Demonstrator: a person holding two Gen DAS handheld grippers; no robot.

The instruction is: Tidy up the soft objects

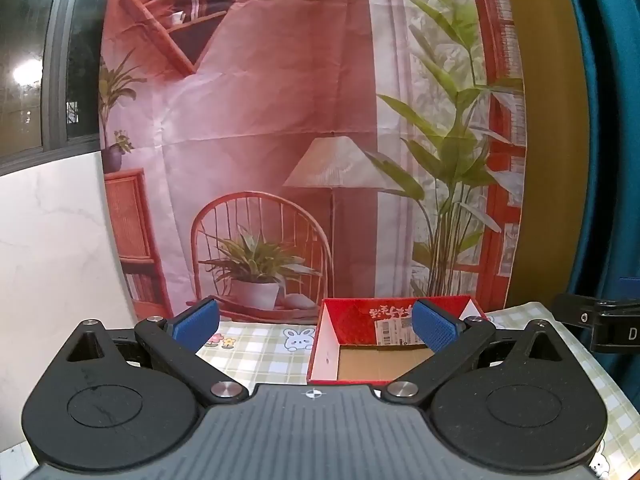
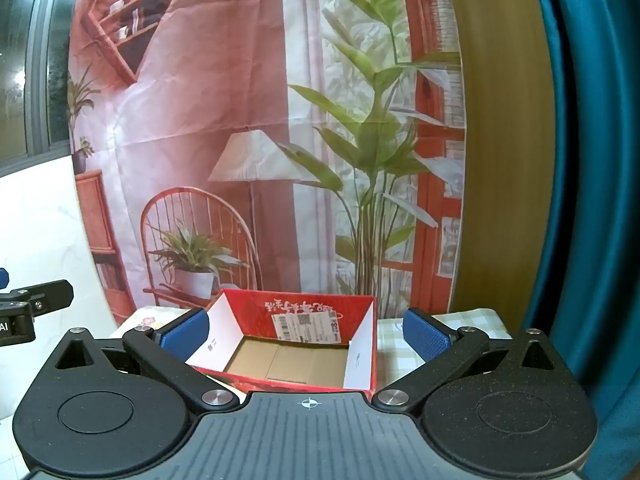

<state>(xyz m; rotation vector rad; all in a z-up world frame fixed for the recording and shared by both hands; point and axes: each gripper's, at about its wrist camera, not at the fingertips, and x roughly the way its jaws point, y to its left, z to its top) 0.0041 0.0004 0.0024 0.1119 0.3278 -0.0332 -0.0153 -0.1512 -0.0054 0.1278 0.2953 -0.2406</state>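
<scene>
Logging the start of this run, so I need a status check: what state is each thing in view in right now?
Left hand-held gripper: open, holding nothing.
Right hand-held gripper: open, holding nothing.
Red box: open-topped, upright on the tablecloth, nothing visible inside; shipping label on its inner far wall.
Tablecloth: spread flat under the box.
Soft objects: none in view.

The left gripper point(image 1: 315, 327) is showing matte black linkage arms, round silver pivot screws, blue textured pads point(image 1: 434, 330) and a grey ribbed base bearing a white crosshair mark. The right gripper point(image 2: 306, 334) is wearing the same black, blue and grey parts.
</scene>
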